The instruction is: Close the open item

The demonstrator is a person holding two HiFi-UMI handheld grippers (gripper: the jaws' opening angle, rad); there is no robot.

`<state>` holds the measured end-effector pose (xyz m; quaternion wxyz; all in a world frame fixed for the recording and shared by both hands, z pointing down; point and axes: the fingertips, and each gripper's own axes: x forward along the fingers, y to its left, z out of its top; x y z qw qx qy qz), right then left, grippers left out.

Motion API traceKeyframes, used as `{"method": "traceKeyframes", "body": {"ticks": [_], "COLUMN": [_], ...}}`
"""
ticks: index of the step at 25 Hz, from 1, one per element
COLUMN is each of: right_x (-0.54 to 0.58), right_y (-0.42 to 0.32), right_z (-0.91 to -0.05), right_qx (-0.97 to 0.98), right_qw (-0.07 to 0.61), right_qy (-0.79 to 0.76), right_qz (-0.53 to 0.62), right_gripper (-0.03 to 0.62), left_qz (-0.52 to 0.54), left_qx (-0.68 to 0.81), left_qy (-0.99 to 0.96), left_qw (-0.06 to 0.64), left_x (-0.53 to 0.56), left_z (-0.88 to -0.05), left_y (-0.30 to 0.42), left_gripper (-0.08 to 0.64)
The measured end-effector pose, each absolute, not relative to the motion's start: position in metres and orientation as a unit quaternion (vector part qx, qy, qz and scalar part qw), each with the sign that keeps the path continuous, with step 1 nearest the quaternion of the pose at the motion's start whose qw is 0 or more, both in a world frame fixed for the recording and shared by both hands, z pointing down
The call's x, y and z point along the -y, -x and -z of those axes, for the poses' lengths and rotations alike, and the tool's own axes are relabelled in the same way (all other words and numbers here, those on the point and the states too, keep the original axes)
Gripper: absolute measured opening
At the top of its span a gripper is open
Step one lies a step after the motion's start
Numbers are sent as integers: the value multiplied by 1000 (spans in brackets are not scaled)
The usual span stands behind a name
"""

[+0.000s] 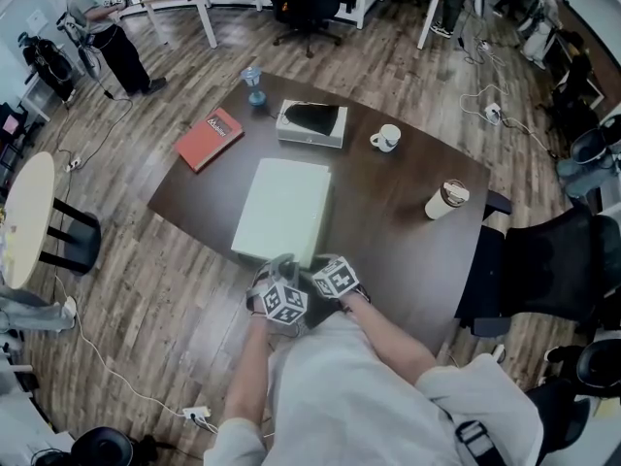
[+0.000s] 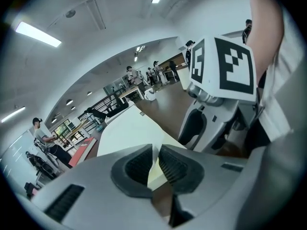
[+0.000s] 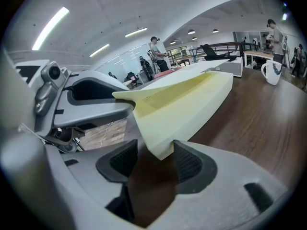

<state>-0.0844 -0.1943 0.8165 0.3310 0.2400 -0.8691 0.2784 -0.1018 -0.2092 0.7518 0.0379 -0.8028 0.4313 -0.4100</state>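
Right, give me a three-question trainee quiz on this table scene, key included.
1. True or false: the red book lies on top of the pale box.
2. What is between the right gripper's pads? A) a mug B) a corner of the pale box C) nothing
3. Which thing on the table stands nearest the black office chair?
Key: 1 false, it lies apart; 2 B; 3 the paper cup.
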Motion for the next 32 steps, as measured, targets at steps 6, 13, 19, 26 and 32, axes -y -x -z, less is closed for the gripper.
{"method": "traceKeyframes", "body": {"ticks": [6, 13, 19, 26, 32], "right_x": [184, 198, 199, 202, 205], "right_y": [77, 58, 48, 42, 39], "right_z": [-822, -821, -826, -829, -830], "right_qx": [873, 868, 862, 857, 855], "right_qw": [348, 333, 329, 325, 323], "right_qy": [-217, -245, -258, -273, -285], "right_qz": [-265, -274, -286, -291, -288], "right_gripper": [230, 230, 230, 222, 216], "left_qz": [411, 425, 425, 436, 434], "left_qx": [-428, -409, -394, -366, -352], "left_qy": [805, 808, 814, 822, 829], "left_qw": [25, 14, -1, -21, -36], "left_x": [210, 208, 209, 207, 209], "left_z": [-756, -771, -778, -786, -791], "left_y": [100, 97, 93, 92, 92], "left_gripper": [29, 35, 43, 54, 61]}}
